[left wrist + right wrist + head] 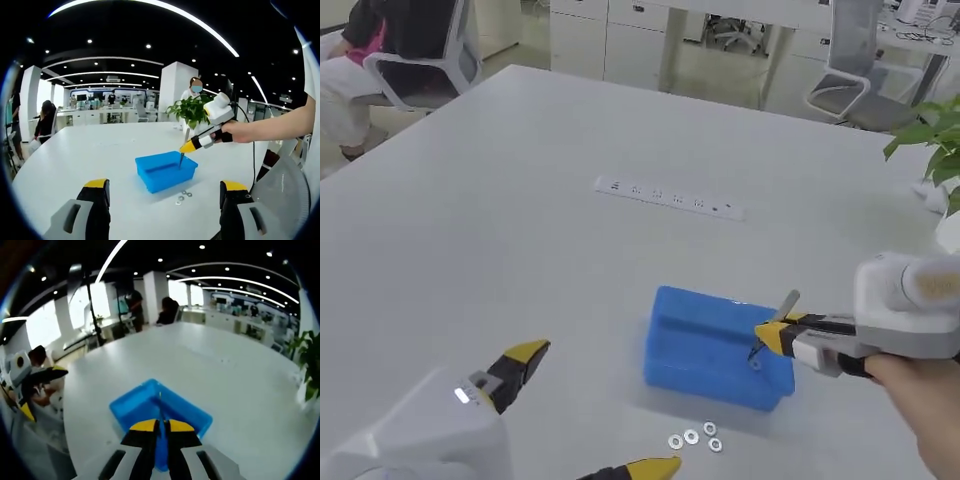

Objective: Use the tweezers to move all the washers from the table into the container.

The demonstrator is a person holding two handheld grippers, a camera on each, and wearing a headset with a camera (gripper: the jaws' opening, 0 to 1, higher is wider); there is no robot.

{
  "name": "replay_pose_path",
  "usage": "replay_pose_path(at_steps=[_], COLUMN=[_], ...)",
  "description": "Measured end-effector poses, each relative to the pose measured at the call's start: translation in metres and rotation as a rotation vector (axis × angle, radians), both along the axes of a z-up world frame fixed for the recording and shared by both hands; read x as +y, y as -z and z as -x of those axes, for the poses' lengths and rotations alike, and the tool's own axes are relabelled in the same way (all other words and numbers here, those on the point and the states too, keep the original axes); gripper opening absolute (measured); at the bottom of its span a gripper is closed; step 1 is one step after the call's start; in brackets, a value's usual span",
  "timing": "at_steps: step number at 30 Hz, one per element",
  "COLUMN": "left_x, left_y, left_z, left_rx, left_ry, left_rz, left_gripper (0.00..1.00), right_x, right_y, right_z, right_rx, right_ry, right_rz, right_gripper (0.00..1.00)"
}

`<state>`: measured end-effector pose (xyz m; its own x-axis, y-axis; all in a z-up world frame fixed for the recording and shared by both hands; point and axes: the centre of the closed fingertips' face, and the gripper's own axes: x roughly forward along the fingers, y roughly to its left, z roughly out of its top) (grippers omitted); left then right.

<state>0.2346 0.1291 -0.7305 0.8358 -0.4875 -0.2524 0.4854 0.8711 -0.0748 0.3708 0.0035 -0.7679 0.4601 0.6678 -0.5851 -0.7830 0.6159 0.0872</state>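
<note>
Over the near left of the table (500,230), my left hand-held gripper (588,410) has its yellow-tipped jaws spread wide apart, with nothing between them and nothing touching them. In the left gripper view the same two jaws rise at either side, and the work lies out in front between them.

Further right, four small metal washers (696,437) lie flat on the table in a tight cluster, just in front of the near wall of the container (705,388) and apart from it. The container is a shallow blue rectangular tray, open at the top, standing flat on the table. Beyond it, farther up the table, lies a white power strip (670,197).

At the right, my right hand-held gripper (767,338) reaches in over the right end of the container. Its jaws are drawn close together and clamped on the tweezers (786,304), whose silver back end sticks up past the jaws while the tips point down inside the container. I cannot tell whether the tips carry a washer, or whether they touch the container's floor. In the right gripper view the tweezers run as a thin line between the nearly closed yellow jaws, out over the blue tray.

A green plant (932,140) stands at the far right edge.
</note>
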Motion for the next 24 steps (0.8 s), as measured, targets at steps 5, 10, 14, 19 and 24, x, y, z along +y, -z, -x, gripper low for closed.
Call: replay_pose_path(at_steps=[5, 10, 14, 19, 24], left_x=[0.000, -0.005, -0.008, -0.010, -0.011], left_y=[0.000, -0.001, 0.000, 0.001, 0.001], left_z=[0.000, 0.001, 0.002, 0.003, 0.003], left_rx=[0.004, -0.001, 0.004, 0.008, 0.010], left_ry=[-0.001, 0.024, 0.034, 0.045, 0.050], left_rz=[0.012, 0.007, 0.005, 0.005, 0.006], left_gripper=[0.93, 0.92, 0.92, 0.91, 0.91], right_x=[0.003, 0.002, -0.001, 0.006, 0.013], right_y=[-0.012, -0.022, -0.026, -0.028, -0.015], right_z=[0.009, 0.017, 0.025, 0.040, 0.052], right_rx=[-0.005, 0.001, 0.016, 0.074, 0.107], right_ry=[-0.002, 0.003, 0.005, -0.005, -0.029], right_rz=[-0.041, -0.092, -0.115, -0.181, -0.170], right_gripper=[0.04, 0.04, 0.04, 0.04, 0.04])
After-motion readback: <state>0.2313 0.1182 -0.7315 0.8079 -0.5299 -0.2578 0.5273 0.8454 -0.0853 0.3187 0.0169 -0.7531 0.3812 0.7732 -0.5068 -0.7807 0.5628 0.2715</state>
